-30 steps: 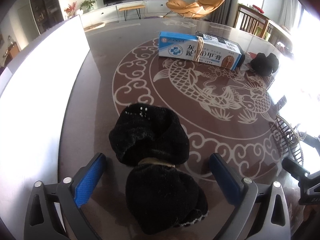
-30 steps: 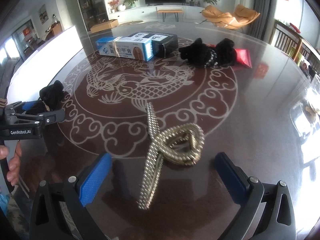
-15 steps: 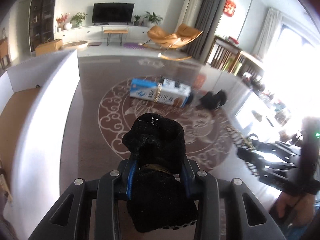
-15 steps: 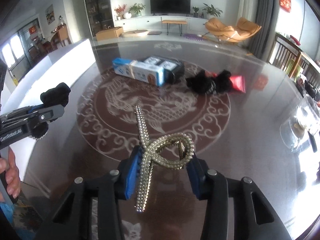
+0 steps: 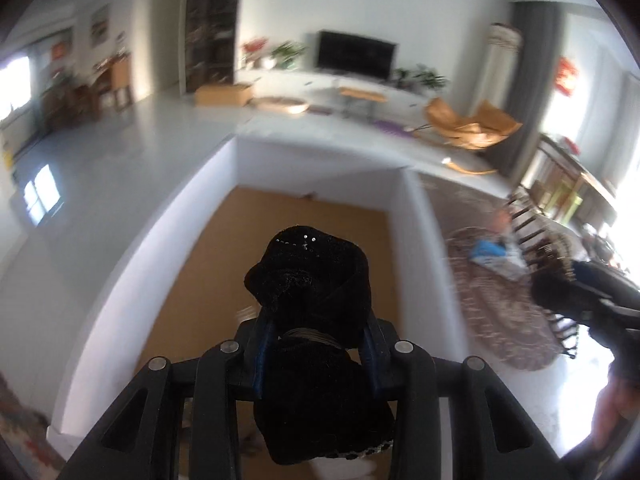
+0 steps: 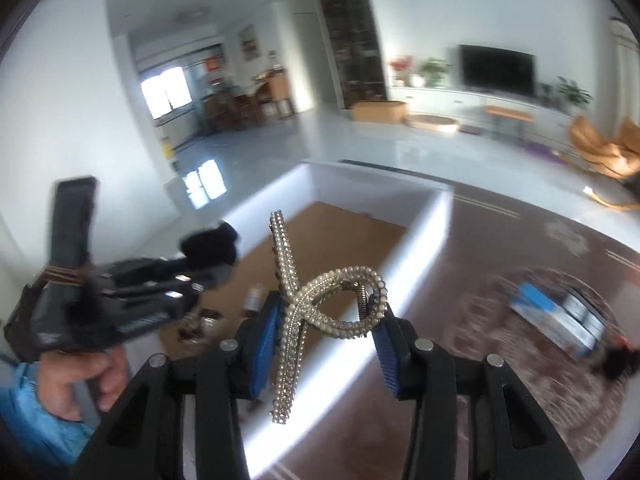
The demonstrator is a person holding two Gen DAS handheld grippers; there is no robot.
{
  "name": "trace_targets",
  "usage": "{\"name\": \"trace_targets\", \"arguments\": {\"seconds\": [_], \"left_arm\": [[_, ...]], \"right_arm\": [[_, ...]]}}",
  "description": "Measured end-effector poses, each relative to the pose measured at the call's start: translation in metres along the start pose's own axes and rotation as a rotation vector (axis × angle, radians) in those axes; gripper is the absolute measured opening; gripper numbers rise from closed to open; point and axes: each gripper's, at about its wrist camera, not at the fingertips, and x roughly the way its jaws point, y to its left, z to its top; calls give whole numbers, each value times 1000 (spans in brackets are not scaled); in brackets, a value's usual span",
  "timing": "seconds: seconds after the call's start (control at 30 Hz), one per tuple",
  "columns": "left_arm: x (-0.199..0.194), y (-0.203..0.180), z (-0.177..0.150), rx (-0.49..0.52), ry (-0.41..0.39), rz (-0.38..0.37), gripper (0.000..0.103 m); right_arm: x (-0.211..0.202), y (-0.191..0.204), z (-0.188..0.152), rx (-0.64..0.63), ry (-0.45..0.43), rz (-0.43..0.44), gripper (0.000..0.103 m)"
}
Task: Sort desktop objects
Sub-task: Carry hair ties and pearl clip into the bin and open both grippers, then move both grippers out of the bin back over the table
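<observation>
A white-walled box (image 5: 404, 216) is sitting beside the patterned tabletop (image 6: 500, 320). Over it, the left gripper (image 5: 316, 344) is clamping a black scrunchie (image 5: 312, 280). Beside the box, the right gripper's (image 6: 326, 332) jaws are gripping a rhinestone hair clip (image 6: 320, 300).

Left wrist view: looks steeply down along the left tool (image 5: 316, 344), from directly above the white-walled box (image 5: 412, 240), near its brown floor. Right wrist view: looks down along the right tool (image 6: 326, 332) from beside the box (image 6: 424, 216), over the worktop (image 6: 500, 248). Both views share the box, the worktop's patterned centre and the television wall beyond.
</observation>
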Motion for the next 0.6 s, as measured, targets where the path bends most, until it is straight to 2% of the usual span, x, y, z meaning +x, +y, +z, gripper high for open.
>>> {"name": "trace_targets", "arguments": {"seconds": [0.1,0.13,0.17,0.23,0.27,0.3,0.37,0.4,0.5,0.6], "left_arm": [[22,35,-12,-63,98,55,40],[30,42,-16,-80,135,85,44],[37,47,-20,-93,166,108,53],[50,57,-27,-142,245,138,64],[51,60,-27,-163,260,135,64],[50,63,-28,-171,249,126,65],[46,60,-30,-169,220,144,74],[43,57,-30,-162,200,162,74],[29,40,-30,-124,137,188,74],[16,14,-26,-79,75,128,74]], "right_arm": [[45,24,1,-42,72,47,45],[59,28,-1,-43,100,52,45],[75,30,-7,-41,132,49,46],[93,29,-17,-33,177,35,66],[95,28,-21,-22,180,31,69],[92,27,-24,-8,166,40,71],[76,20,-29,14,119,58,76],[64,15,-30,21,88,47,82],[25,-10,-39,50,-24,-12,93],[-13,-47,-62,97,-88,-121,98]]}}
